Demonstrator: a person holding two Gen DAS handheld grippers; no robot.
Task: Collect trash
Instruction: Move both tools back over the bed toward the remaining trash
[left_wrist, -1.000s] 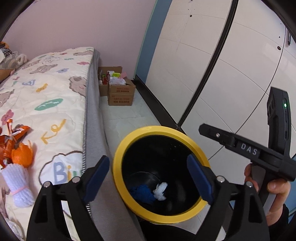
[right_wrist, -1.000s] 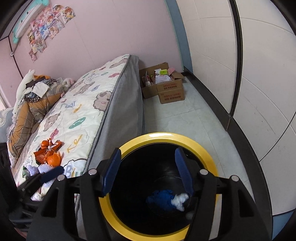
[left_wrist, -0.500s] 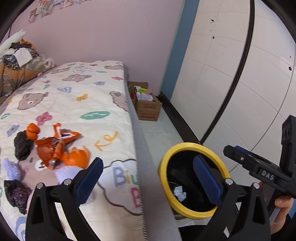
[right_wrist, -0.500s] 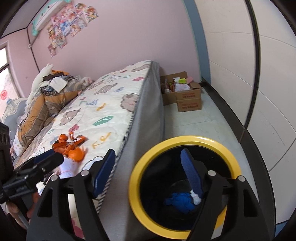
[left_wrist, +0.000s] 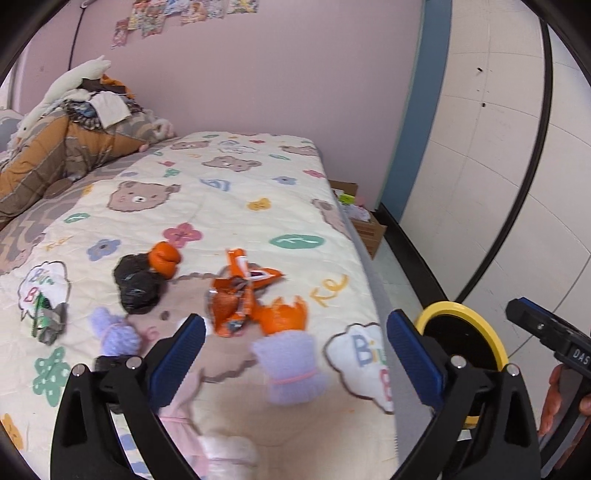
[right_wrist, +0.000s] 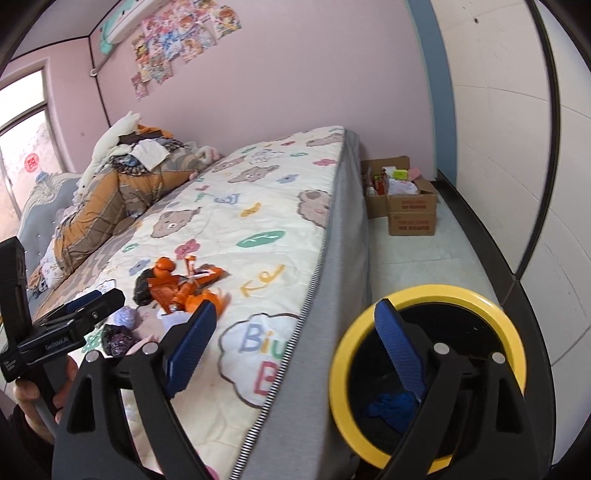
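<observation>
A black bin with a yellow rim (right_wrist: 428, 295) (left_wrist: 460, 308) stands on the floor beside the bed; blue trash (right_wrist: 391, 406) lies inside. On the bed lie an orange wrapper (left_wrist: 240, 291) (right_wrist: 177, 288), orange peel (left_wrist: 282, 317), a black crumpled bag (left_wrist: 136, 284), another orange piece (left_wrist: 164, 258) and lilac bundles (left_wrist: 291, 365). My left gripper (left_wrist: 295, 354) is open and empty, hovering over the lilac bundle and the peel. My right gripper (right_wrist: 295, 350) is open and empty, straddling the bed edge and the bin.
The patterned bedspread (left_wrist: 229, 199) covers the bed, with a heap of clothes and pillows (left_wrist: 66, 140) at its head. Cardboard boxes (right_wrist: 410, 206) stand on the floor by the far wall. A white panelled wall (right_wrist: 517, 147) runs along the right.
Both grippers swung left, away from the bin and toward the bed. The left view now centres on the trash pile on the bedspread. Both stayed open.
</observation>
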